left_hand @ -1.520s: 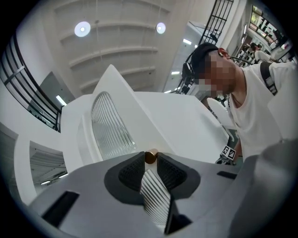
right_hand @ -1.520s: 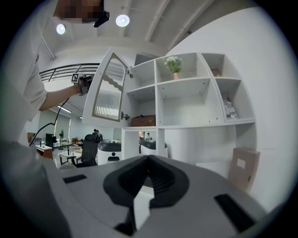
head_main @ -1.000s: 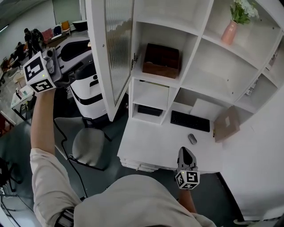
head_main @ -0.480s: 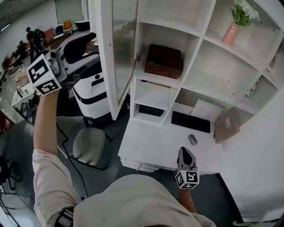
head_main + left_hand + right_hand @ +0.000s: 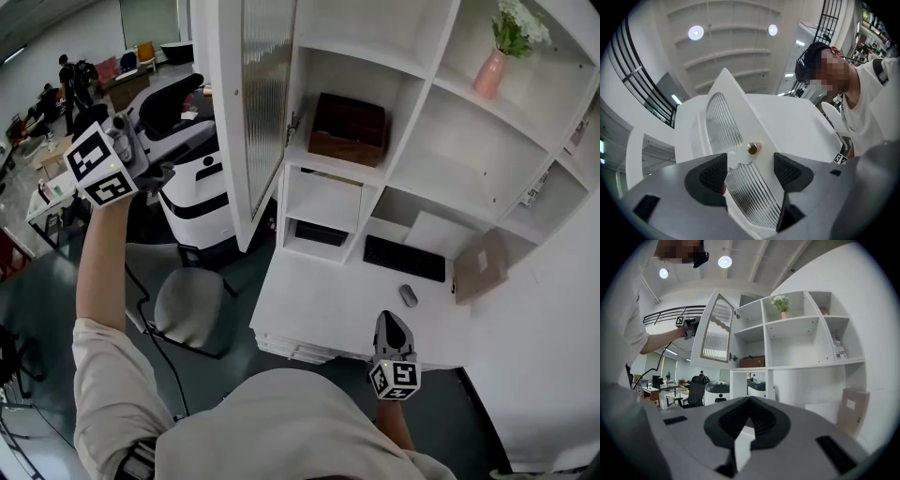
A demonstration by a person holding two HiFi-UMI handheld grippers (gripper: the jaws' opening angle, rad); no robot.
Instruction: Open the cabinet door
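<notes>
Obs.: cabinet door (image 5: 253, 103) is standing swung well out from the upper-left compartment of the white cabinet (image 5: 412, 141), hinged at that compartment's left edge, with the ribbed glass panel facing the room. I judge the opening as essentially done.

Left gripper (image 5: 750, 169) is being held raised, level with the door's outer face. Its jaws are standing apart with nothing clamped; the brass knob (image 5: 753, 148) is sitting just beyond the tips, centred on the gap but not between the pads. Only glass and frame are showing behind the gap.

Right gripper (image 5: 749, 417) is hanging low over the desk surface (image 5: 328, 309), jaws pressed together and empty, near the mouse (image 5: 406, 294) and taking no part.

Technique note (judgement):
- If more swing is wanted, closing on the knob is safer than pushing the glass.
- Follow the hinge arc rather than pulling straight; a straight pull is likely to drag the pads off so small a knob.
- If the door is wide enough, back the parted jaws straight away from the knob so neither pad is clipping it and nudging the door shut.
</notes>
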